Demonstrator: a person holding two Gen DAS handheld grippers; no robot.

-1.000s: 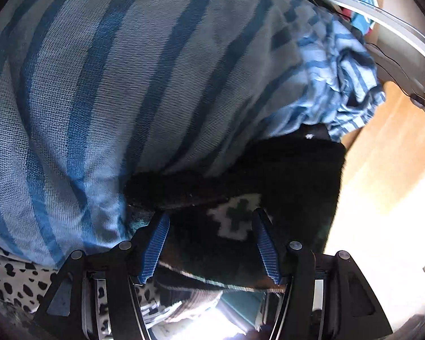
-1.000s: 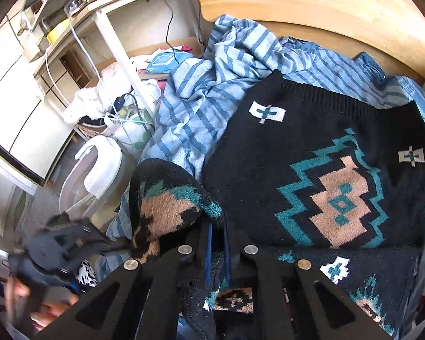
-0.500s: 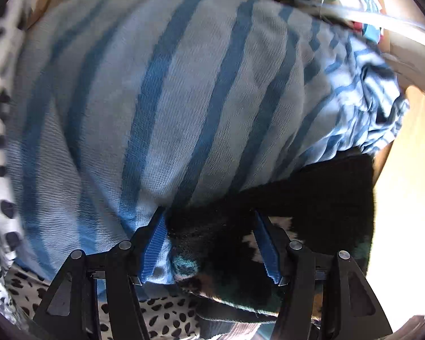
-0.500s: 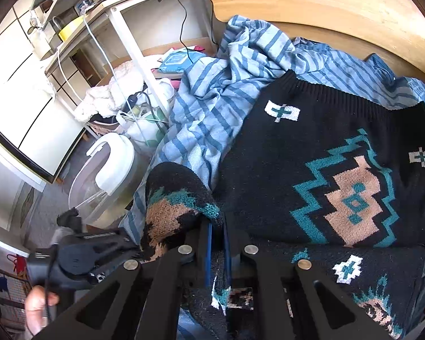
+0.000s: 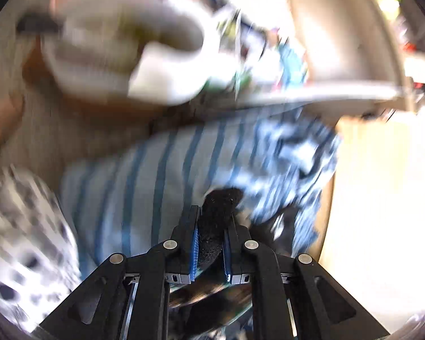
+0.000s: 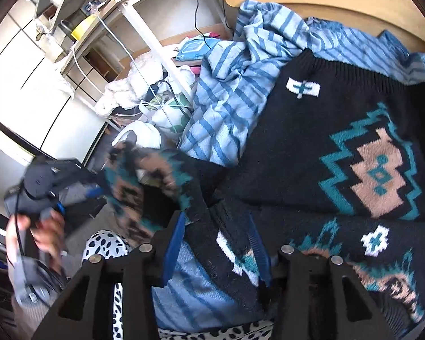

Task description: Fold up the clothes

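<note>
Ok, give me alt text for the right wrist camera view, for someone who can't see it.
The right gripper stands open around a fold of a black patterned sweater spread over a blue striped blanket. At left, a hand holds the left gripper clamped on the sweater's sleeve, with a cluttered desk behind.

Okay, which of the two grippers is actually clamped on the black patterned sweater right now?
The left gripper: its blue pads pinch a fold of the black patterned knit sweater. The right gripper stands open, the sweater merely lying between its fingers.
</note>
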